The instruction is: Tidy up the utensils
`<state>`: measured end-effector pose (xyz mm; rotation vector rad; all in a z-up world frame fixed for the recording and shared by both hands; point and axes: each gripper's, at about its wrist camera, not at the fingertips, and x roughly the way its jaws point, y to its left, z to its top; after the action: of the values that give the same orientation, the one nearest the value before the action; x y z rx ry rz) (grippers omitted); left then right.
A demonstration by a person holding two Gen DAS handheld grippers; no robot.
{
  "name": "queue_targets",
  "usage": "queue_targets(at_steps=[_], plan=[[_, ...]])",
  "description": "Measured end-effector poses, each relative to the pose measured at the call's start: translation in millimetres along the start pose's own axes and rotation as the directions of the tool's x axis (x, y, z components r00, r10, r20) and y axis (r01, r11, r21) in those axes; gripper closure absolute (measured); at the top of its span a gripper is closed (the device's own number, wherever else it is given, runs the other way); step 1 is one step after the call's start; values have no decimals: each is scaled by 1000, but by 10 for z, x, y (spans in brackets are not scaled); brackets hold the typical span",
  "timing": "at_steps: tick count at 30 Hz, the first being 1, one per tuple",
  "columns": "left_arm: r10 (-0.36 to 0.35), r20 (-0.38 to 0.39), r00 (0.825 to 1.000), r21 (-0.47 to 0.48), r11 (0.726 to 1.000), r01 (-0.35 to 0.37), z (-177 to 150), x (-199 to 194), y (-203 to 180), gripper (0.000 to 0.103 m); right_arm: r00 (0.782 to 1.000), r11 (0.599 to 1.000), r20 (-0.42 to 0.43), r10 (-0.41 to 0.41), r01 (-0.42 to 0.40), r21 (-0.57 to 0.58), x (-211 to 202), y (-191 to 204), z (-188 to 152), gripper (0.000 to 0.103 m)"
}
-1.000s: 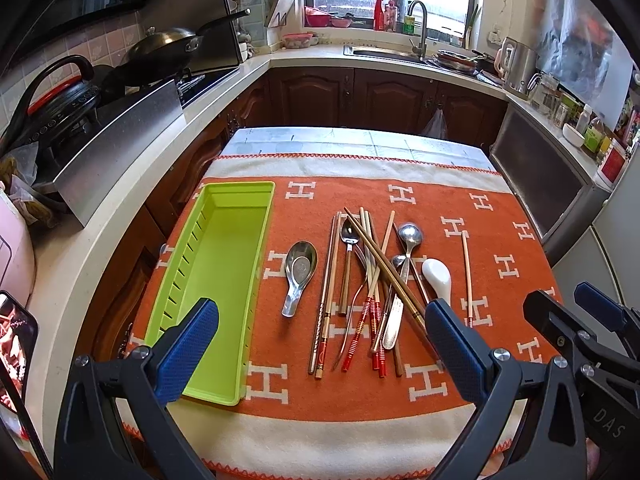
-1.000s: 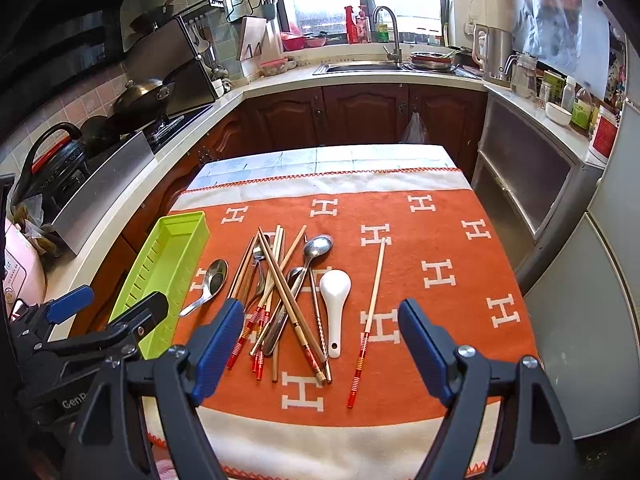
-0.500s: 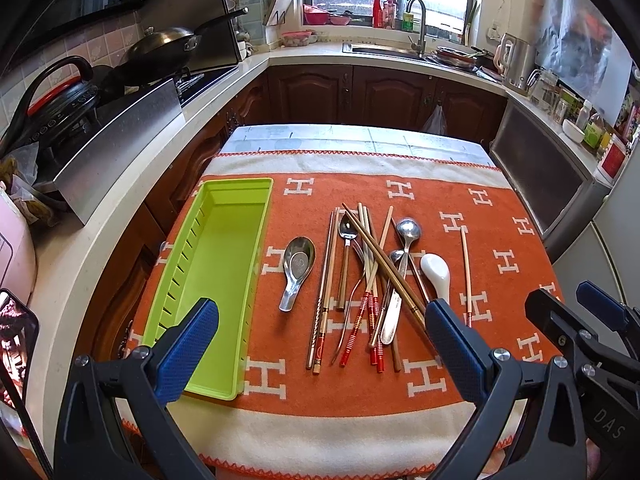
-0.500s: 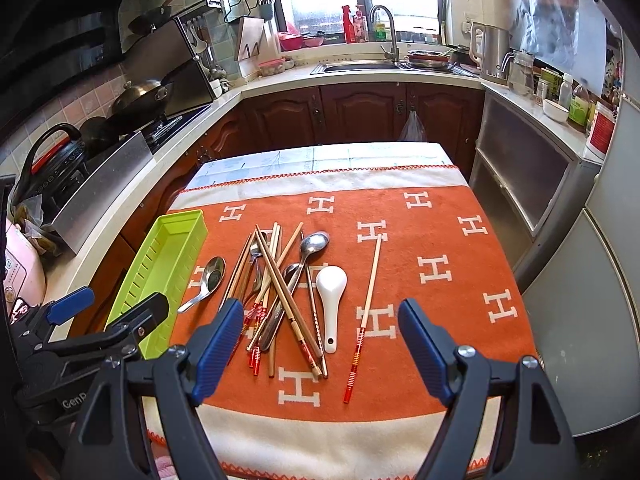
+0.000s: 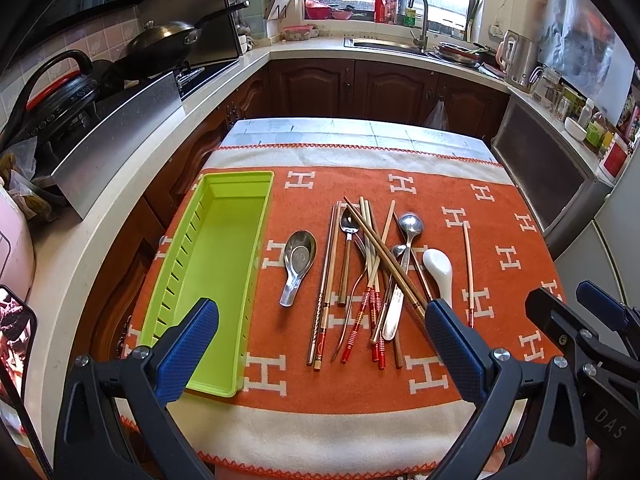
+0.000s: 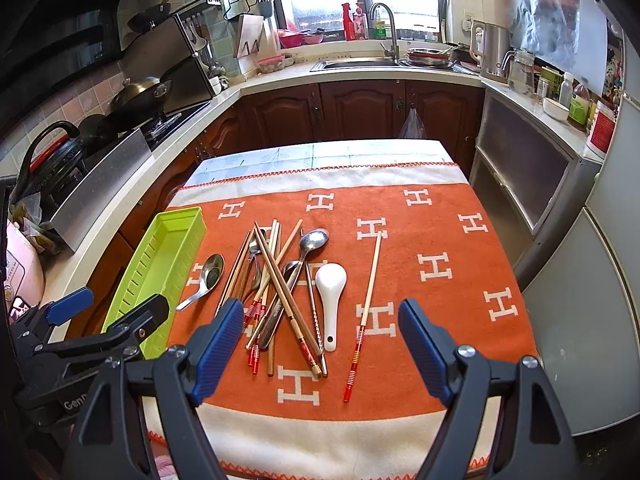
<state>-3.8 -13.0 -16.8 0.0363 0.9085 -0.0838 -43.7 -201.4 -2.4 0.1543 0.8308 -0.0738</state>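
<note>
A lime-green utensil tray (image 5: 224,216) (image 6: 168,256) lies empty at the left of an orange cloth (image 5: 500,216) (image 6: 420,224). To its right is a jumble of chopsticks (image 5: 384,256) (image 6: 280,276), metal spoons and a knife. A short steel spoon (image 5: 298,264) (image 6: 208,276) lies nearest the tray. A white ceramic spoon (image 5: 438,272) (image 6: 331,292) and a lone chopstick (image 5: 468,268) (image 6: 368,304) lie at the pile's right. My left gripper (image 5: 320,348) hovers open over the cloth's near edge. My right gripper (image 6: 320,344) is open too, above the pile's near end.
A counter with a stove, a wok (image 5: 164,40) and a steel splash guard (image 5: 116,136) runs along the left. The sink (image 6: 360,64) and wooden cabinets are at the back. A grey cabinet (image 6: 528,176) stands close to the table's right edge.
Both grippers have risen and drawn back slightly, so the table sits a little farther away. The utensils and the tray have not moved.
</note>
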Motion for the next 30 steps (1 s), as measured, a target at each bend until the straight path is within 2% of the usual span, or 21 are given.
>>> queue_targets(at_steps=[17, 20, 26, 30], plan=[[14, -16, 1000, 5, 1000, -14, 8, 92, -23, 1, 999, 1000, -32, 16, -16, 3, 116, 50, 41, 23], [-31, -32, 999, 3, 1000, 31, 23, 148, -16, 1, 999, 1000, -39, 21, -21, 14, 146, 16, 47, 23], [-134, -130, 982, -18, 991, 133, 79, 373, -9, 1, 998, 999, -66, 25, -23, 35, 252, -64, 79, 23], [-139, -135, 981, -11, 990, 139, 180, 432, 31, 1, 997, 998, -70, 17, -13, 63, 309, -176, 122, 23]])
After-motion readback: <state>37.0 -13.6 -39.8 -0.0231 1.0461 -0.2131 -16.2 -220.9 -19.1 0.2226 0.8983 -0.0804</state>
